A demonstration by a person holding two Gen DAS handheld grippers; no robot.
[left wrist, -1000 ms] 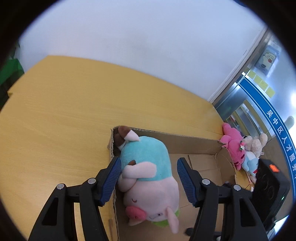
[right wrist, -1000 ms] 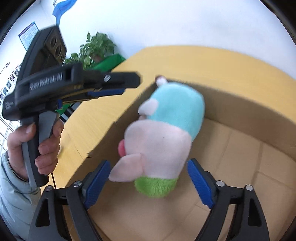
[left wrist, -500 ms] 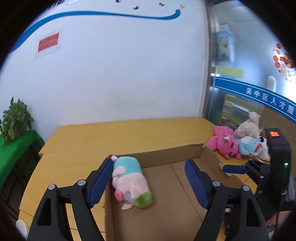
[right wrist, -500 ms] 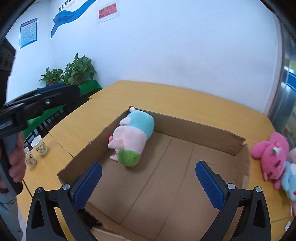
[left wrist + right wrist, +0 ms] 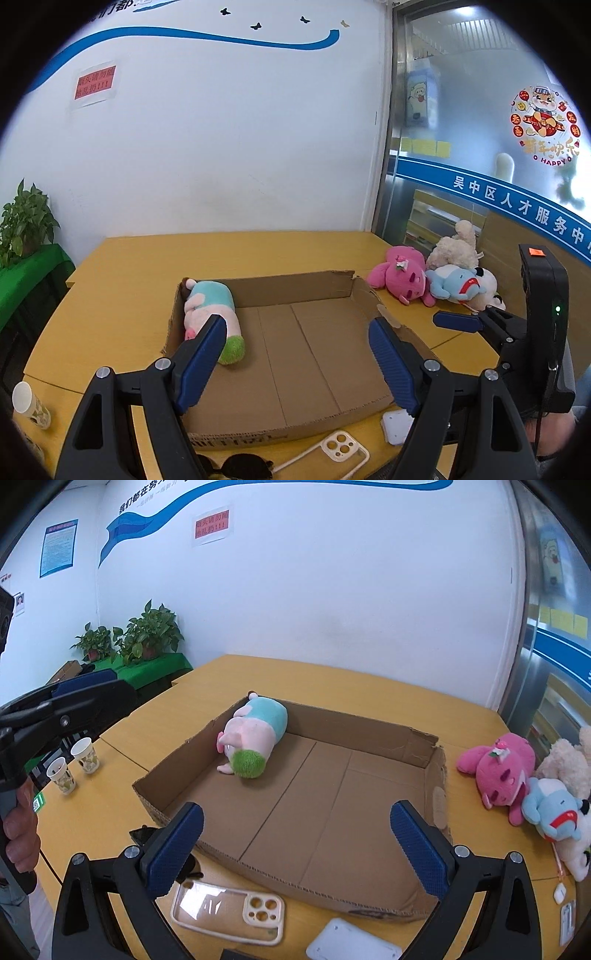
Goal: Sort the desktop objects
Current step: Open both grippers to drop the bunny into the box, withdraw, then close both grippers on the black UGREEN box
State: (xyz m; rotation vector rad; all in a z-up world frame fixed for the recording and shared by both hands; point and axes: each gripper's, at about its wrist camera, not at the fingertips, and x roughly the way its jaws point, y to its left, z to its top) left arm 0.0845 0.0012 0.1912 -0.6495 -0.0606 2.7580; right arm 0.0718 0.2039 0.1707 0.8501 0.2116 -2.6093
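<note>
Fingers of both our grippers stand wide with nothing between them: the left gripper (image 5: 297, 345) and the right gripper (image 5: 295, 840) hang over the near edge of the cardboard box (image 5: 369, 725). One item is sorted — the pig plush (image 5: 258, 734) lies in the box's far left corner, alone there. Left to do, we judge: the pink plush (image 5: 496, 766), the blue plush (image 5: 554, 808) and the cream plush (image 5: 456, 249) piled on the table (image 5: 332, 679) right of the box — also the phone case (image 5: 229, 910) in front.
</note>
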